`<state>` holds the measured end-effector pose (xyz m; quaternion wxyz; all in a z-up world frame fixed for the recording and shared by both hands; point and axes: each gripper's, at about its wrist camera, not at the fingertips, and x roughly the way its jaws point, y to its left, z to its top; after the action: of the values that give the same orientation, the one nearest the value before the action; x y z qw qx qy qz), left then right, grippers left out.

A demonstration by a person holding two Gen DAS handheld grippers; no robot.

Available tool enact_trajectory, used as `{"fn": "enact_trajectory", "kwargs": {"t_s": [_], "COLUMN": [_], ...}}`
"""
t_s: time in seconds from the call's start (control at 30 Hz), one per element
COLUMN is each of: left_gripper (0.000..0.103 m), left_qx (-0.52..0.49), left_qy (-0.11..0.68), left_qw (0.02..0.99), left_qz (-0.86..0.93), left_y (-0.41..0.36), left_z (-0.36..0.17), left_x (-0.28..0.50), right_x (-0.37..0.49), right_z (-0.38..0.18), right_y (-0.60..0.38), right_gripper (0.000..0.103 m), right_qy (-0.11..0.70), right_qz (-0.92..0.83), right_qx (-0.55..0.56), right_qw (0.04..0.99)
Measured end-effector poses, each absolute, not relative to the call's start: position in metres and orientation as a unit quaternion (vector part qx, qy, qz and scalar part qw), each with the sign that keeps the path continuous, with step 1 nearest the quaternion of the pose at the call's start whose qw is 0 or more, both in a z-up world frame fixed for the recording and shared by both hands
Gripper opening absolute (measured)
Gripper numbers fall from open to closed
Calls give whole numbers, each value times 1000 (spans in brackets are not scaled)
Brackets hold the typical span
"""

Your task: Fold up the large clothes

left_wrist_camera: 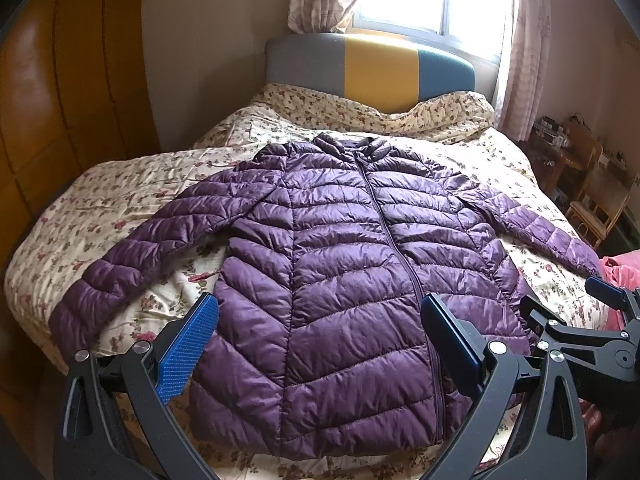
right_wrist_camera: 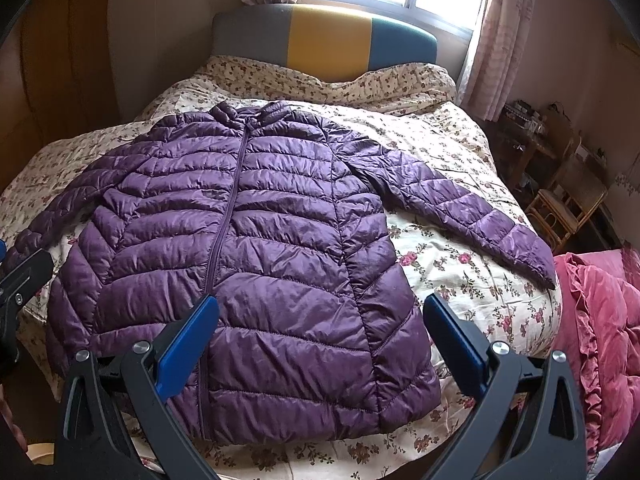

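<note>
A purple quilted puffer jacket (left_wrist_camera: 340, 264) (right_wrist_camera: 256, 248) lies flat on the bed, front up, zipped, collar toward the headboard. Both sleeves are spread out: the left sleeve (left_wrist_camera: 132, 256) slants toward the near left, the right sleeve (right_wrist_camera: 460, 204) slants toward the right edge. My left gripper (left_wrist_camera: 320, 312) hovers open above the jacket's lower front, its blue pads wide apart and holding nothing. My right gripper (right_wrist_camera: 320, 312) hovers open above the lower right of the jacket, also holding nothing. The right gripper's black frame (left_wrist_camera: 592, 332) shows at the right of the left wrist view.
The bed carries a cream floral quilt (left_wrist_camera: 120, 184) (right_wrist_camera: 460, 272) with a grey, yellow and teal headboard (left_wrist_camera: 372, 68). A wooden wardrobe (left_wrist_camera: 60, 100) stands on the left. A pink ruffled blanket (right_wrist_camera: 600, 320) lies at the right; wooden chairs (right_wrist_camera: 568, 200) stand beyond it.
</note>
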<state>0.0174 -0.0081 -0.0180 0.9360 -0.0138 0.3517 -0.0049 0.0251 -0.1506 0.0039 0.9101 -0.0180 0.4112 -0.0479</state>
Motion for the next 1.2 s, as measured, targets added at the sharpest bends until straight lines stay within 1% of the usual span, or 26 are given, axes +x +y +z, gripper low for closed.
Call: {"fn": "enact_trajectory", "kwargs": {"t_s": [0.4,0.57,0.67,0.8,0.83,0.93,1.2], "left_gripper": [100,100,100,100,100,100,100], "left_qx": [4,4,7,10,13,14,-3], "left_qy": [374,383,391,398,398,400,425], "left_qw": [927,924,920,917,917,916,905], "left_qz": [-8,-27,-32,-32,-29,-29,-35], "left_y": [-16,-22,-24,-23,-23,-22,-21], "left_z": [-27,-39,-49,-60,-63,-72,-93], "left_x": [55,85,109,143,150,174,235], "right_x": [56,84,104,130,136,148,154], "right_z": [-14,-37,-56,-76,-78,-83,-81], "right_y": [-177,-216,-266,-342,-359,-417,-522], "right_gripper": [101,101,100,85,84,81,80], "right_qy": [434,454,474,491,495,495,491], "right_qz": [-78,-107,-142,-202,-216,-269,-382], "right_qx": [-13,4,43,59,65,76,96], "right_qw": [897,884,868,845,839,822,777]}}
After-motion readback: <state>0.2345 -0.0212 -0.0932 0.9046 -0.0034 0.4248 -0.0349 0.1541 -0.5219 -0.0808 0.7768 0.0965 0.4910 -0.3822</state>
